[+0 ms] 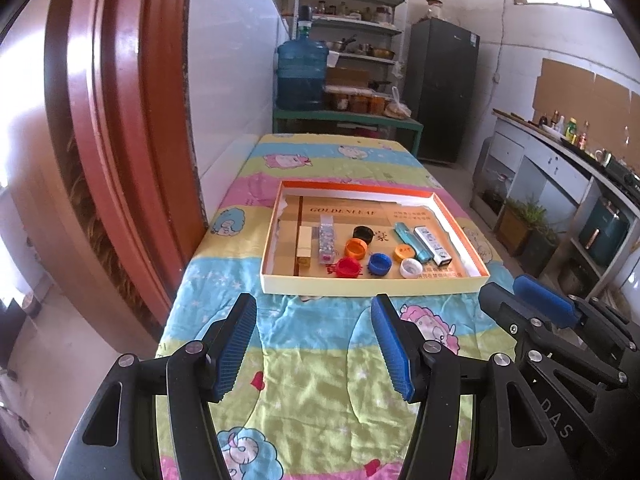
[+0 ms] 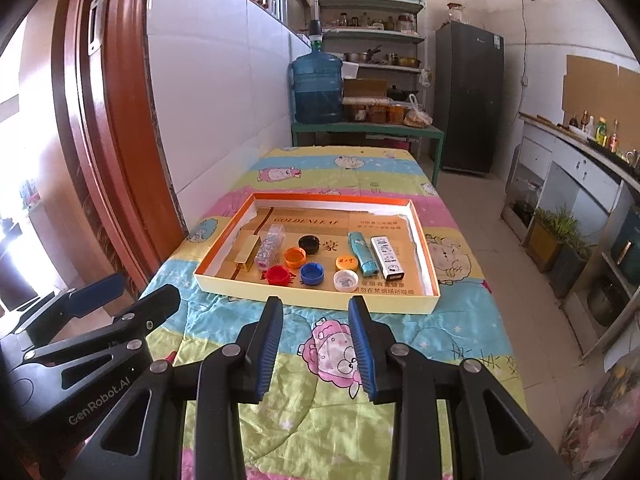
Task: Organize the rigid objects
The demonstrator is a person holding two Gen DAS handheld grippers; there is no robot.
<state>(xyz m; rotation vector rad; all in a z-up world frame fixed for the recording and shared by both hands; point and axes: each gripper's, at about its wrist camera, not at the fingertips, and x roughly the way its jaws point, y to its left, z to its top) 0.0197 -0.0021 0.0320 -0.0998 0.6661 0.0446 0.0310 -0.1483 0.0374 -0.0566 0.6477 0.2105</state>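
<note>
A shallow cardboard tray [image 1: 372,285] [image 2: 240,286] with an orange inner rim lies on the table. It holds a gold box [image 1: 304,246], a clear box of beads [image 1: 326,238], several bottle caps, among them a red cap [image 1: 347,268], a blue cap [image 1: 379,263] and a white cap [image 1: 411,268], a teal lighter [image 1: 420,242] and a white lighter [image 1: 436,246]. My left gripper [image 1: 314,298] hovers open in front of the tray with nothing between its fingers. My right gripper [image 2: 316,300] hangs beside it, jaws narrowly apart and empty, short of the tray's front wall.
The table wears a bright cartoon-print cloth [image 1: 304,380]. A red door frame [image 1: 120,140] stands close on the left. Beyond the table are a blue water jug [image 1: 302,76], shelves and a dark fridge [image 1: 440,92]. A counter [image 2: 580,160] runs along the right wall.
</note>
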